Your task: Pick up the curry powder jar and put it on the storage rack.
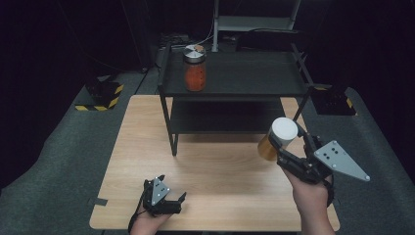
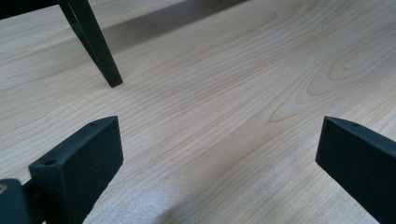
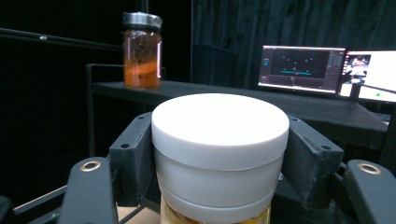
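While clamped: white-lidded jar (image 1: pixel 278 138), amber contents.

The white-lidded jar's (image 3: pixel 219 154) lower body is cut off below.

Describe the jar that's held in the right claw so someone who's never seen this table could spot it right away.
Start at the black two-tier shelf at the back of the wooden table, then look toward its right front leg. There the right claw grips a jar off the table. It has a white lid and amber contents, unlike the metal-lidded orange jar on the shelf.
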Demonstrator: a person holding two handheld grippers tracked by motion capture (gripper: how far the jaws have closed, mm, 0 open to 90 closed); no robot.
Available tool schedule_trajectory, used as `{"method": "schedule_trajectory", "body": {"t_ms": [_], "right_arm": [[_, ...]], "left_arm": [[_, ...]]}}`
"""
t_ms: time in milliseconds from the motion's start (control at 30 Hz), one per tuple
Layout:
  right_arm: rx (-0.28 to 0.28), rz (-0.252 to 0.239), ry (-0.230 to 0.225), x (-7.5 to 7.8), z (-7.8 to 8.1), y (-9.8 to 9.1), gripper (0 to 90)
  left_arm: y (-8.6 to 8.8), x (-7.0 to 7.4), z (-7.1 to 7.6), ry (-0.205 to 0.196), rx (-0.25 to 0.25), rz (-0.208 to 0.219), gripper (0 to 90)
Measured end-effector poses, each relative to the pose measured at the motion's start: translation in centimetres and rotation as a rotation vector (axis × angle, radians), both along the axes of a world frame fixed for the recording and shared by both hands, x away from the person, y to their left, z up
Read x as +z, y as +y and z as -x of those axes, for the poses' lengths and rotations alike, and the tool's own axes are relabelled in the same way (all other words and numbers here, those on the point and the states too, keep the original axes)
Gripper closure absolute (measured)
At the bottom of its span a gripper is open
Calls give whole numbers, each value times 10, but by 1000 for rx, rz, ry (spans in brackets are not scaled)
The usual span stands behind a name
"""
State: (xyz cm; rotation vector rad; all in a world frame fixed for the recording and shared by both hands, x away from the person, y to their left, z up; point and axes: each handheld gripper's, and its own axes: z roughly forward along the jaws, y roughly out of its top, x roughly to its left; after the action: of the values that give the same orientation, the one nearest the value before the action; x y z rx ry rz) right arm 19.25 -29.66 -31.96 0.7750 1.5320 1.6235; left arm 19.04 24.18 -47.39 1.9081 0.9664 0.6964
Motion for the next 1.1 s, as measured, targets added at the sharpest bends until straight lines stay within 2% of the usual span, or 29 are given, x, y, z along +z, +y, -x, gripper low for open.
{"method": "schedule_trajectory", "body": {"t_ms": [133, 333, 667, 1100], "right_arm": [[-2, -10, -12, 7, -3, 2, 334], [-26, -48, -28, 25, -12, 9, 334], [-53, -42, -53, 55, -28, 18, 333], [-74, -41, -66, 79, -48, 35, 333]], "left_arm": [[0, 0, 0, 0, 1, 2, 9], [1, 0, 1, 1, 1, 5, 9], [1, -1, 2, -3, 1, 9, 9], [3, -2, 3, -5, 0, 17, 9]]}}
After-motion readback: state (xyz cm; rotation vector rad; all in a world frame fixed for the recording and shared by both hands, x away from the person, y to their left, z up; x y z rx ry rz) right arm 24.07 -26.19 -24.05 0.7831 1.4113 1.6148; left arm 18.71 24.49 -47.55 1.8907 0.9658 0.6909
